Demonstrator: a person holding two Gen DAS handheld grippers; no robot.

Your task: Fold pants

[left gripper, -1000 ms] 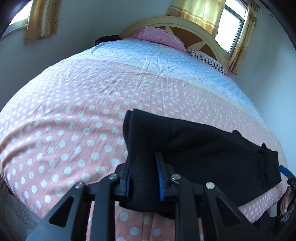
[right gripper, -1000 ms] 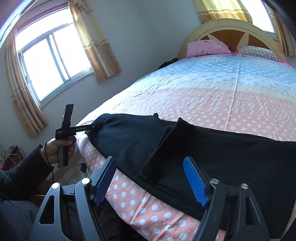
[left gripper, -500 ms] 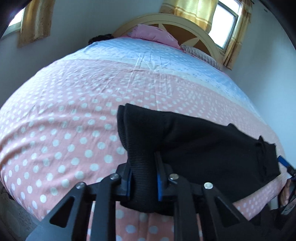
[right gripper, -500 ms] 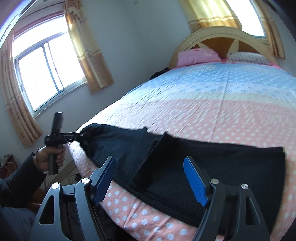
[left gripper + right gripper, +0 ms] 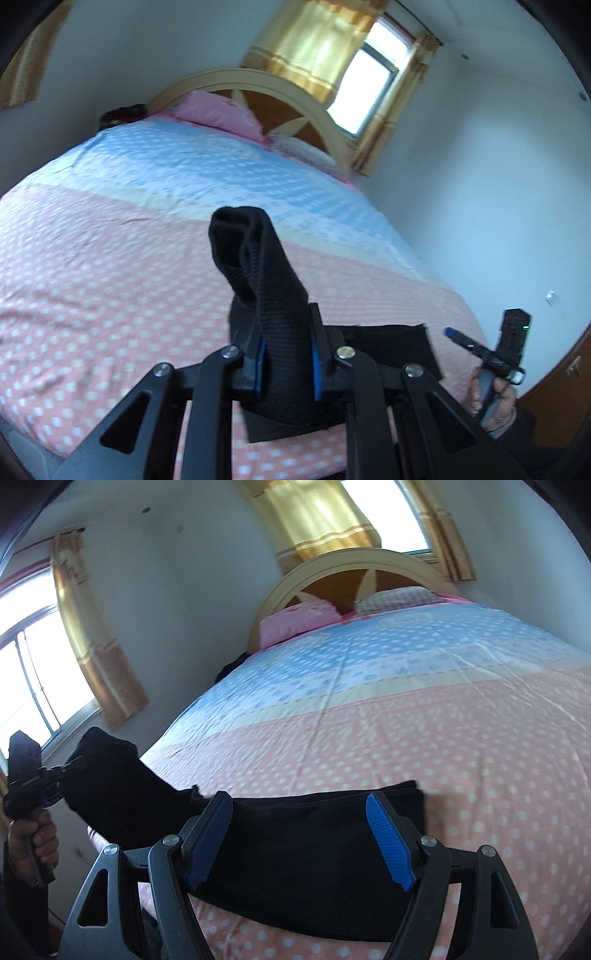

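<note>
Left claw (image 5: 286,363) is clamped narrow on a bunched end of the black pants (image 5: 314,856), blue pads (image 5: 260,363) pressing both sides of the wad. That end stands up off the bed (image 5: 110,295) in a floppy roll, tip curling over. In the right wrist view the same end hangs off the left claw (image 5: 64,771) past the bed's near left corner, with the person's hand (image 5: 35,843) on the handle.

Right claw (image 5: 301,843) is wide, nothing pinched, with the pants lying beyond its pads along the near edge of the bed. The rest of the garment lies flat there, far end squared off toward the near right corner.

Handling, my read: soft ribbed knit, light, zero stiffness, so it sags and stretches wherever unsupported. It looks grippy rather than slick, so the pinch should hold, but layers can slide apart. Take hold at edges or corners through all layers, one claw per corner, and keep the span taut. The mid-panel just bunches.

Beyond: polka-dot cover, pink pillow (image 5: 299,622), headboard (image 5: 354,568).
</note>
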